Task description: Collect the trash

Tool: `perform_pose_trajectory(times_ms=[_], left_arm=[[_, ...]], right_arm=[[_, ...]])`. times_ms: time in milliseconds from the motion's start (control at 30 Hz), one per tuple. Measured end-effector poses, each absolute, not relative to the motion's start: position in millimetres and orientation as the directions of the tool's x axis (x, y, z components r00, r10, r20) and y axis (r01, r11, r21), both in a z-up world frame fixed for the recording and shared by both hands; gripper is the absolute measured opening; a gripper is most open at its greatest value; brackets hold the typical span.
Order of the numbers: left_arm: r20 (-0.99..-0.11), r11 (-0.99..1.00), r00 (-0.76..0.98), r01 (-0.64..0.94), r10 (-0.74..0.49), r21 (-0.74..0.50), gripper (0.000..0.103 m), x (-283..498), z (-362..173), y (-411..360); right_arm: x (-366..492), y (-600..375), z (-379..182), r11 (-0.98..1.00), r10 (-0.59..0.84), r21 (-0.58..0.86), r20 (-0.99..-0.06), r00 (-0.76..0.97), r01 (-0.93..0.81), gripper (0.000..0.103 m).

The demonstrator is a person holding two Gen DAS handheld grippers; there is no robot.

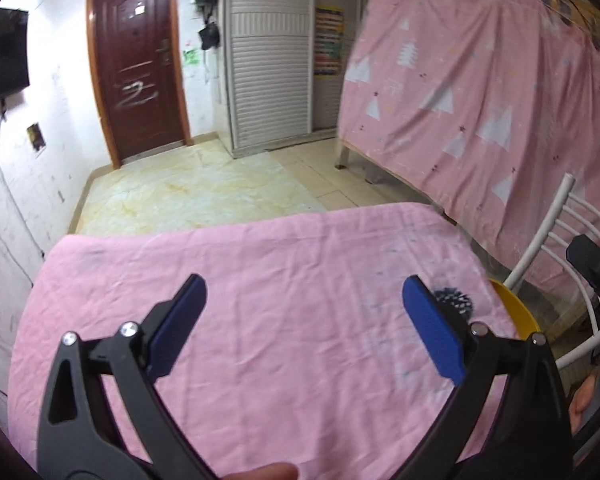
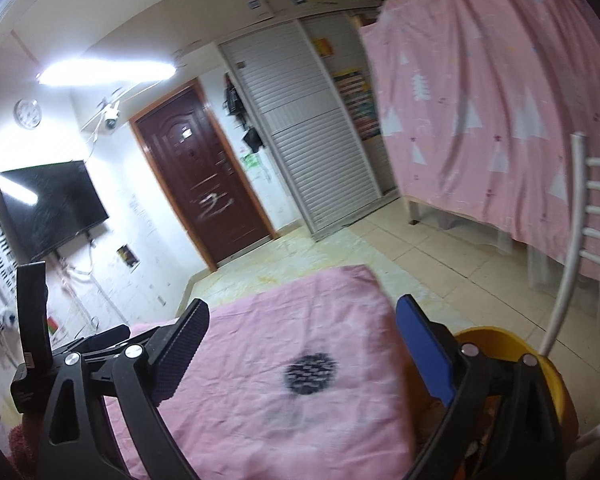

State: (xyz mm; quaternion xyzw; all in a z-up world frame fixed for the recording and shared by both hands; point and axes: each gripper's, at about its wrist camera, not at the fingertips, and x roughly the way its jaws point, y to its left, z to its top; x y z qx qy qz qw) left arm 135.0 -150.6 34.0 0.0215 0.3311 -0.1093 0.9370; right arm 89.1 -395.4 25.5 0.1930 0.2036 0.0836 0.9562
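A table under a pink cloth (image 1: 260, 280) fills the foreground of both views. My left gripper (image 1: 306, 316) hangs over it, open, with nothing between its blue pads. My right gripper (image 2: 302, 320) is open too and holds nothing. Below and ahead of it a dark round dotted patch (image 2: 310, 374) lies on the cloth. I cannot tell whether it is an object or a mark. The same patch (image 1: 454, 300) shows just right of my left gripper's right finger. A yellow bin (image 2: 512, 344) stands by the table's right edge, with brownish contents partly hidden behind my right finger.
A white metal chair (image 2: 576, 240) stands right of the bin (image 1: 516, 304). A pink tree-print sheet (image 1: 480, 100) drapes a bed frame on the right. Across a tiled floor (image 1: 204, 188) are a brown door (image 1: 140, 60), a slatted wardrobe (image 1: 268, 60) and a wall television (image 2: 52, 208).
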Motion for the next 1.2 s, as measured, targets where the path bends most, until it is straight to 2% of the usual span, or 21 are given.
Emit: perform_pose_trajectory(times_ms=[700, 1200], left_arm=[[-0.548, 0.998, 0.836, -0.017, -0.021, -0.064, 0.095, 111.7, 21.3, -34.5], [-0.536, 0.997, 0.844, -0.020, -0.021, -0.071, 0.095, 117.2, 11.1, -26.0]], right_arm=[[118.3, -244.7, 27.5, 0.937, 0.348, 0.183, -0.410, 0.843, -0.298, 0.091], [125.2, -222.7, 9.9, 0.936, 0.349, 0.137, -0.450, 0.822, -0.323, 0.092]])
